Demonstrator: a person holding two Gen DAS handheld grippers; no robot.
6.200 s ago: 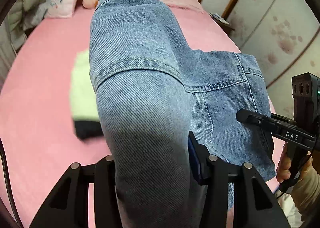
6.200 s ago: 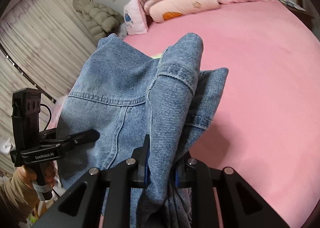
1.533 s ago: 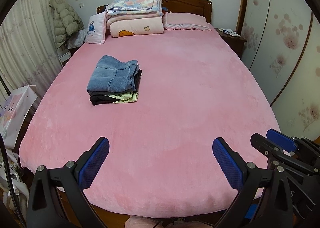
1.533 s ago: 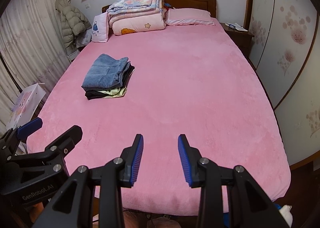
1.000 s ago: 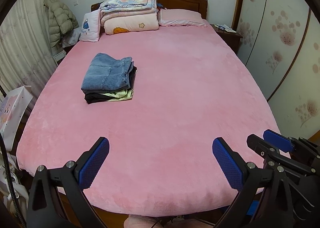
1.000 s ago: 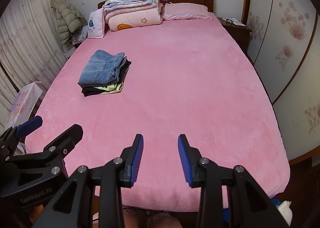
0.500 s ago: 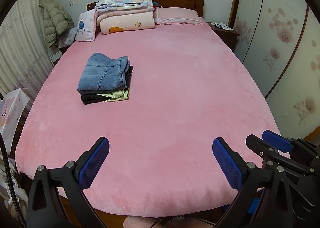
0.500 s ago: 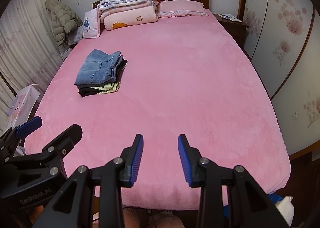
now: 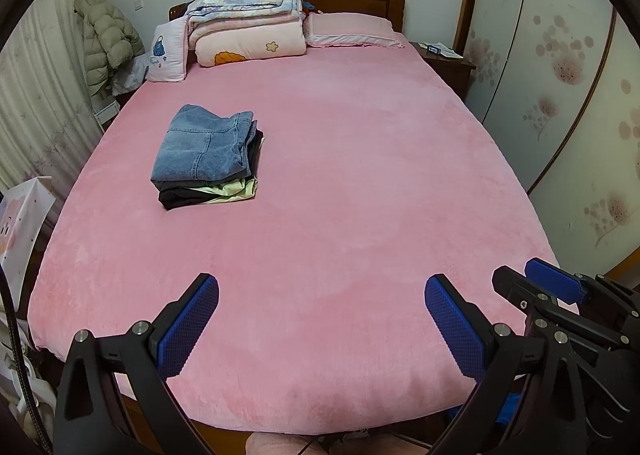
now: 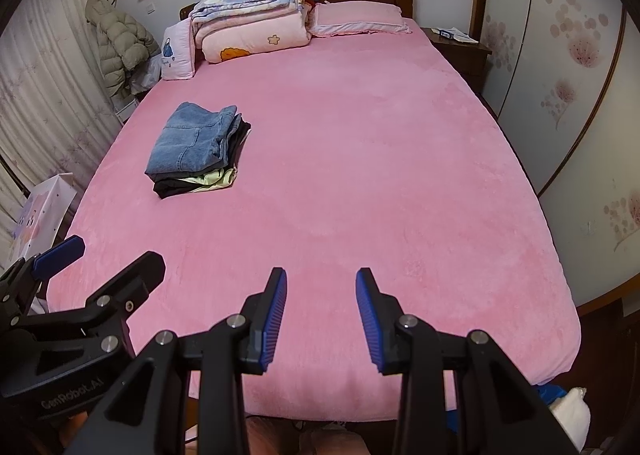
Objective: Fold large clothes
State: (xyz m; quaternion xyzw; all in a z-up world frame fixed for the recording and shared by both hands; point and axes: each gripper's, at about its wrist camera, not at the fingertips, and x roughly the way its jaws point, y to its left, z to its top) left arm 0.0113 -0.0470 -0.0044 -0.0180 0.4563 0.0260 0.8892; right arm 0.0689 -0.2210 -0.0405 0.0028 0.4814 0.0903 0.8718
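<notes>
**Jeans laid on the pile, both tongs empty over the foot of the bed**

Six seconds back both tongs were clamped on the denim, lifted over the bed; now the folded jeans (image 9: 205, 147) lie on top of a small stack, and both tools hang free at the foot of the bed (image 9: 340, 183).

Landmark: the stack. Under the jeans sits a black garment (image 9: 188, 197) and a pale green one (image 9: 232, 188); only their edges show, so what kind of clothes they are cannot be told. Beyond the stack, at the headboard, folded quilts (image 9: 248, 27) and a pink pillow (image 9: 352, 29) are piled. Left of the stack, off the bed, a puffy coat (image 9: 106, 39) hangs by the curtain. The stack is well apart from both tools, on the left half of the mattress.

The left tongs (image 9: 320, 319) stand wide, blue pads far apart, nothing between them but pink blanket. The right tongs (image 10: 321, 319) stand at a narrower gap, also empty. Each tool shows in the other's view only in part: the right one cut off at the lower right edge of the left view, the left one at the lower left of the right view. Both point down and forward across the mattress. The hands holding them are out of sight; a strip of the person shows, blurred, at the bottom edge.
</notes>
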